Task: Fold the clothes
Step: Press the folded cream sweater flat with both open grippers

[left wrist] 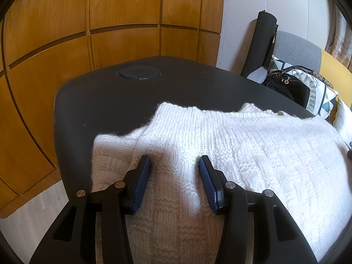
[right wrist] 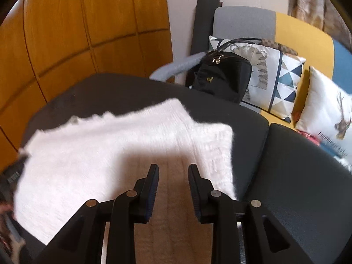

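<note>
One white knitted sweater (left wrist: 220,145) on one black worktop (left wrist: 105,110); at two o'clock, one black bag (right wrist: 222,77), two cushions (right wrist: 275,79), one rolled mat (right wrist: 203,19).

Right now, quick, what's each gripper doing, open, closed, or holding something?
Left gripper: open, fingers either side of a ridge in the white sweater, not pinching it.
Right gripper: open over the sweater, holding nothing.

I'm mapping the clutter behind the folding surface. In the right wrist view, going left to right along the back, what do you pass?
Wooden panelled wall → rolled dark mat → black bag → triangle-patterned cushion → white cushion with a deer print.
</note>
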Demonstrator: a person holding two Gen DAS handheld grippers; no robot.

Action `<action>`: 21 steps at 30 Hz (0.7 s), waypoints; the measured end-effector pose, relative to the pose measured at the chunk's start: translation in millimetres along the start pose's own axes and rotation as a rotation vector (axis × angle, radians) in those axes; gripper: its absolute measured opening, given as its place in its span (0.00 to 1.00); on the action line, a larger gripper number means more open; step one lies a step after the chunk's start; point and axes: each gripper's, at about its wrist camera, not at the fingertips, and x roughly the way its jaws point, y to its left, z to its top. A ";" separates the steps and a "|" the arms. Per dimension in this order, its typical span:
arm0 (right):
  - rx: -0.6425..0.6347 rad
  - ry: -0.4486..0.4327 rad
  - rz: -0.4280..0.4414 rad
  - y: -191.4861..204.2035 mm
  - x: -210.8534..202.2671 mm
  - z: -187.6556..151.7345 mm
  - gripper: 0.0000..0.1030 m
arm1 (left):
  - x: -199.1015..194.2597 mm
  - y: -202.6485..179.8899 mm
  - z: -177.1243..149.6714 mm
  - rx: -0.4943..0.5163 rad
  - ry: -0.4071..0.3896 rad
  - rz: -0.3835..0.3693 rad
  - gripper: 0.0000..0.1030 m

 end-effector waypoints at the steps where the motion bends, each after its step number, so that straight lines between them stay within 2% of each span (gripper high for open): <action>1: -0.003 0.015 -0.009 -2.2 4.0 -2.4 0.27 | 0.1 0.1 0.1 0.001 0.000 -0.001 0.48; 5: 0.026 0.015 0.001 -9.9 10.8 -7.9 0.27 | -0.7 -2.9 2.3 0.021 0.014 0.012 0.48; 8: 0.020 0.027 0.017 -6.7 4.2 -1.3 0.28 | -6.6 -5.1 12.6 0.034 0.065 -0.003 0.48; 10: 0.025 -0.029 0.056 -7.2 -5.6 7.7 0.28 | -12.0 -1.0 21.6 0.005 0.063 -0.044 0.48; 13: 0.033 -0.025 0.066 -11.6 3.0 29.5 0.28 | -9.0 9.0 39.4 -0.047 0.053 -0.042 0.48; 15: 0.027 0.010 0.074 -12.8 18.6 45.9 0.13 | 3.4 16.4 49.8 -0.085 0.082 -0.042 0.48; 18: 0.007 0.055 0.091 -9.2 39.3 59.7 0.11 | 25.6 19.9 54.7 -0.099 0.143 -0.043 0.48; 21: -0.023 0.085 0.080 -4.7 57.3 66.8 0.11 | 37.3 18.9 53.9 -0.079 0.152 -0.029 0.48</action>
